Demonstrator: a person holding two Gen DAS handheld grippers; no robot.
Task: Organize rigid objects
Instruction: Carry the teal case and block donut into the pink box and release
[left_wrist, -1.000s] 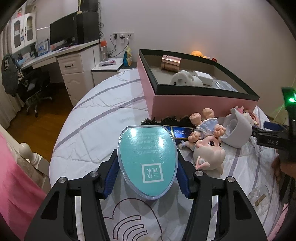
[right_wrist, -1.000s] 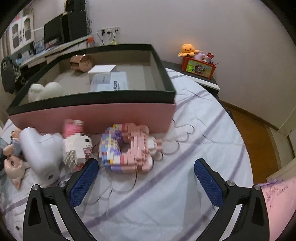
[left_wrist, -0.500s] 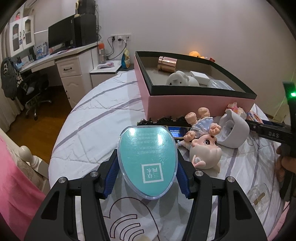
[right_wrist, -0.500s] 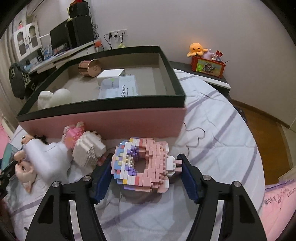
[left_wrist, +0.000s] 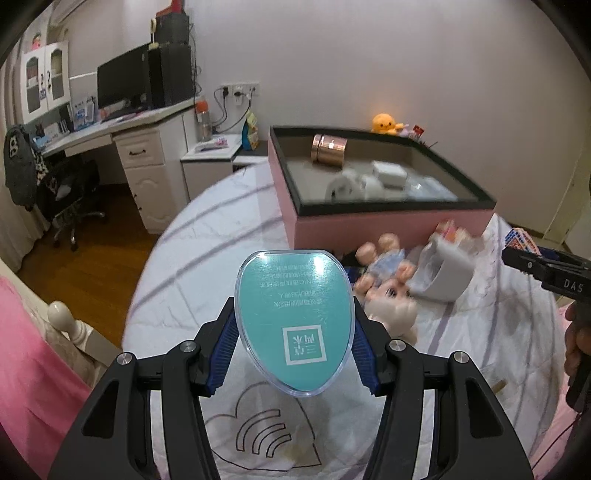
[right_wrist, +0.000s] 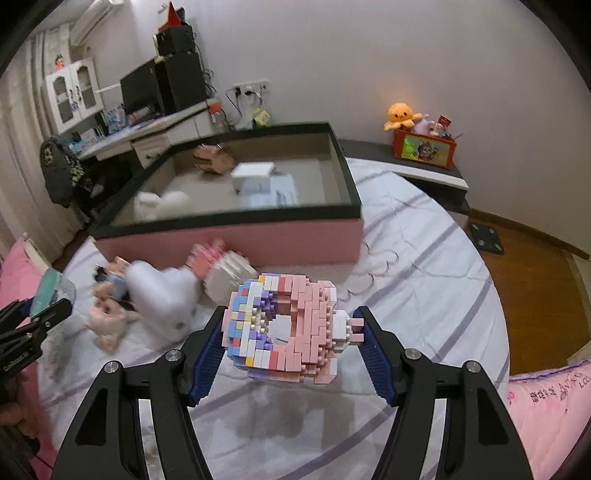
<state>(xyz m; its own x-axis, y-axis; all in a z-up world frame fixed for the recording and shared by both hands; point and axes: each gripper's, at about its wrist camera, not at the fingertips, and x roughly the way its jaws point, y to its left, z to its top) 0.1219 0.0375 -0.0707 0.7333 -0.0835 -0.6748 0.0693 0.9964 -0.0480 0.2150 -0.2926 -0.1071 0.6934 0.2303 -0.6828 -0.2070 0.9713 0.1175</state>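
My left gripper (left_wrist: 293, 354) is shut on a teal oval case with a clear rim (left_wrist: 293, 321), held above the bed. My right gripper (right_wrist: 288, 350) is shut on a pink and pastel brick-built ring model (right_wrist: 284, 325), lifted above the sheet. The pink storage box with a black rim (left_wrist: 388, 221) stands ahead; it also shows in the right wrist view (right_wrist: 229, 243). It holds a copper tin (left_wrist: 328, 147), a white toy (left_wrist: 347, 186) and a white box (left_wrist: 388, 173).
On the striped bed sheet (left_wrist: 207, 266) lie a doll (left_wrist: 388, 295), a white cup-like object (left_wrist: 447, 273) and a small brick model (right_wrist: 221, 269). A desk with monitor (left_wrist: 125, 85) and chair stand to the left. An orange plush (right_wrist: 400, 114) sits on a side shelf.
My right gripper closed on the brick ring and lifted it off the sheet. My left gripper rose and pulled back with the teal case still held.
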